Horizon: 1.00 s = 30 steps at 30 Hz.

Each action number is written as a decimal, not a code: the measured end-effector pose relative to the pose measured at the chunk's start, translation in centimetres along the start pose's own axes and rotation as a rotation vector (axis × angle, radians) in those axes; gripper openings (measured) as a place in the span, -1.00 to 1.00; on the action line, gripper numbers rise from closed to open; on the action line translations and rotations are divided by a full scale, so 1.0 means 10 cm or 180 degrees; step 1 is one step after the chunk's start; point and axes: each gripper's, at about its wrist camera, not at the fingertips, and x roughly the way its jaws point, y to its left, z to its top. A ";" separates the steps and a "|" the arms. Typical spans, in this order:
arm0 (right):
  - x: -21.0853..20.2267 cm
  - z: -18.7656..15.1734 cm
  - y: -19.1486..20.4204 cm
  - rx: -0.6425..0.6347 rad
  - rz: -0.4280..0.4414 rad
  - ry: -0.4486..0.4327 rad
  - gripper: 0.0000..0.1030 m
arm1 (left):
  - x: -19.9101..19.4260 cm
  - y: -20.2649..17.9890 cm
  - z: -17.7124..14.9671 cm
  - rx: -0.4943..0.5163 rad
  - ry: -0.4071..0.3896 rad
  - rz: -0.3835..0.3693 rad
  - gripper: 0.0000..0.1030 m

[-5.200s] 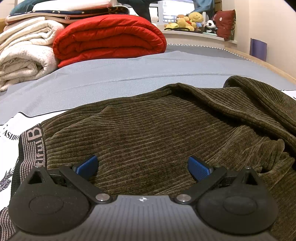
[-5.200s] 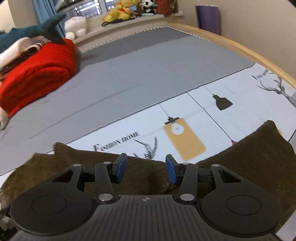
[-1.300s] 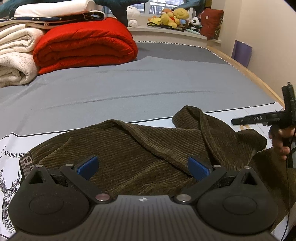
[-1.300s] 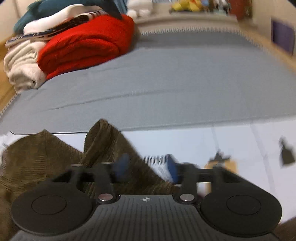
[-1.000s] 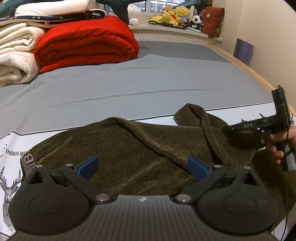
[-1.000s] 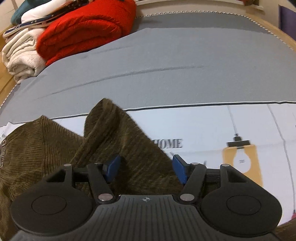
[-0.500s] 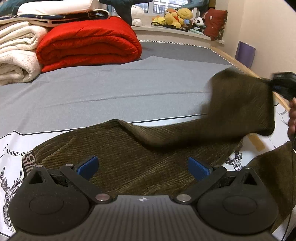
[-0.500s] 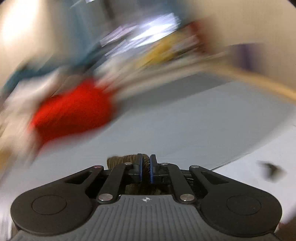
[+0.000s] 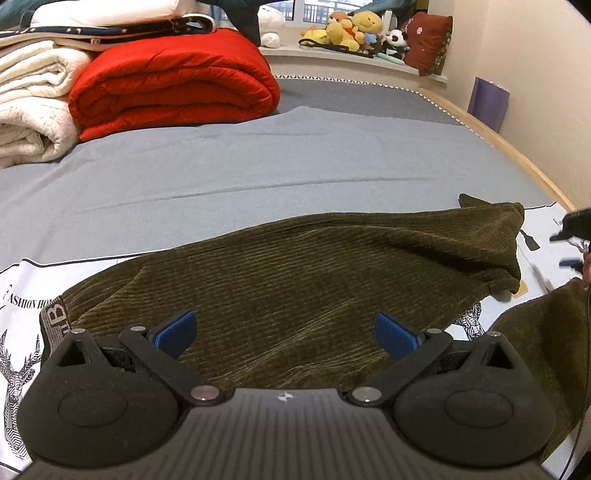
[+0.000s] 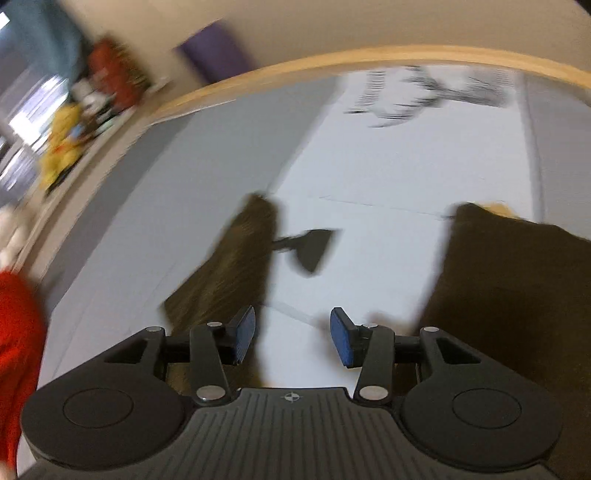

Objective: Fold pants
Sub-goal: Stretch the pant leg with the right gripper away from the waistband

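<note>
My left tool point(image 9: 284, 332) hangs spread wide over the waistband end of the pants point(image 9: 295, 280), pinching nothing. The pants are olive corduroy, lying across the near part of the bed point(image 9: 258, 177), with the lettered waistband point(image 9: 55, 317) toward the bed's left edge and one leg laid out flat toward the right edge, its cuff point(image 9: 506, 236) a little rumpled. The second leg point(image 10: 517, 288) lies apart, nearer the right corner.

I judge the cloth soft and limp but fairly heavy, with ribs that should give good purchase; it will sag and drag rather than hold a crease. I would take it at the cuff corner or the waistband, where the fabric is doubled and firmest.

My right tool point(image 10: 291, 338) is also parted and empty, above the white printed sheet point(image 10: 388, 177) between the two legs; that view is blurred.

A grey sheet covers the far half of the bed. A red quilt point(image 9: 173, 92) and white blankets point(image 9: 33, 107) are stacked at the far left corner, soft toys point(image 9: 347, 29) line the window ledge, and a wooden rail point(image 9: 498, 140) runs along the right edge.
</note>
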 end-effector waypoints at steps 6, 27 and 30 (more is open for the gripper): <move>0.49 -0.33 -0.15 0.0380 0.0361 0.1073 -0.05 | 0.04 -0.07 -0.01 0.0047 0.0033 -0.0010 0.99; 0.53 -0.57 0.04 0.1221 0.1493 0.1379 -0.67 | 0.28 -0.32 -0.13 0.0219 0.0188 -0.0644 0.73; 0.29 -0.41 0.17 0.0881 0.1483 0.0852 -0.71 | 0.43 -0.49 -0.19 0.0394 0.0291 -0.0807 0.40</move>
